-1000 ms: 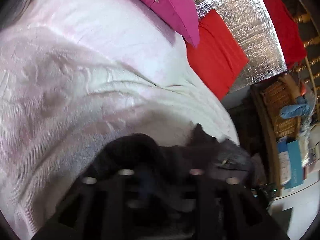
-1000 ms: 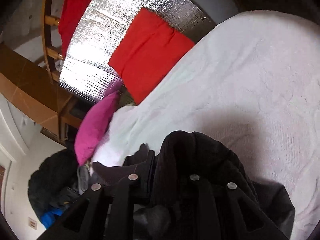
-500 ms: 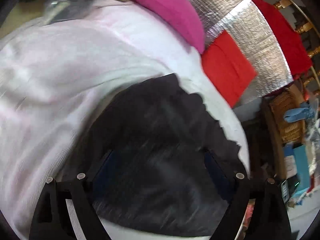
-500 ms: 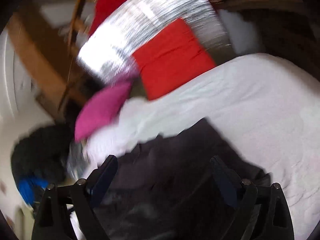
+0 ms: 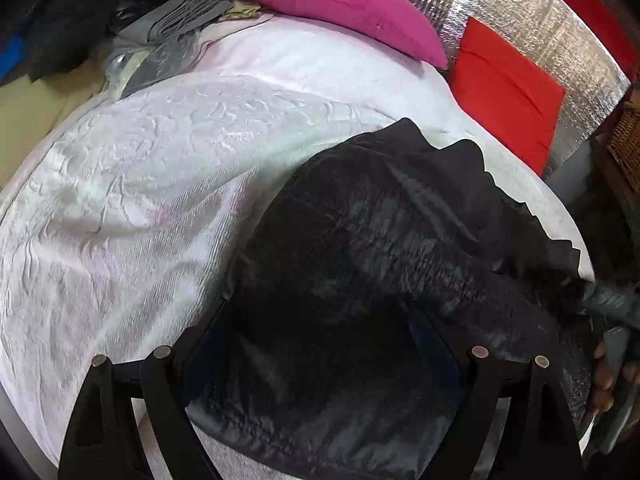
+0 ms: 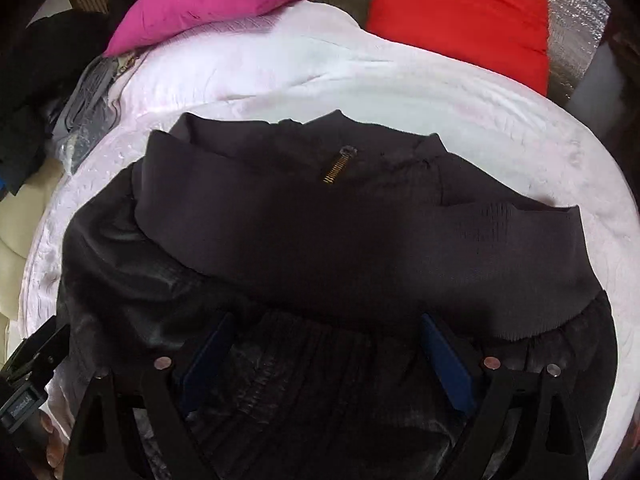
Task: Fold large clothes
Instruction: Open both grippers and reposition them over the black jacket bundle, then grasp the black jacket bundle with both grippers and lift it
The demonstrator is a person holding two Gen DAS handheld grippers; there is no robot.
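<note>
A black jacket (image 5: 380,248) lies folded in a heap on the white bedspread (image 5: 140,200). In the right wrist view the jacket (image 6: 320,240) shows its ribbed hem and a brass zipper end (image 6: 338,168). My left gripper (image 5: 316,336) is open, its jaws spread wide just above the jacket's near edge, holding nothing. My right gripper (image 6: 328,340) is open too, jaws wide over the jacket's shiny near part, empty. The other hand-held gripper shows at the lower left of the right wrist view (image 6: 28,376).
A magenta pillow (image 5: 340,4) and a red pillow (image 5: 508,88) lie at the head of the bed against a silver foil panel (image 5: 540,20). Grey clothes (image 5: 180,28) sit at the far left corner. A wicker basket (image 5: 628,148) stands at right.
Both grippers were shut on the black jacket a second ago; they have opened and let it drop onto the bed. Both have pulled back, and the jacket now lies spread.
</note>
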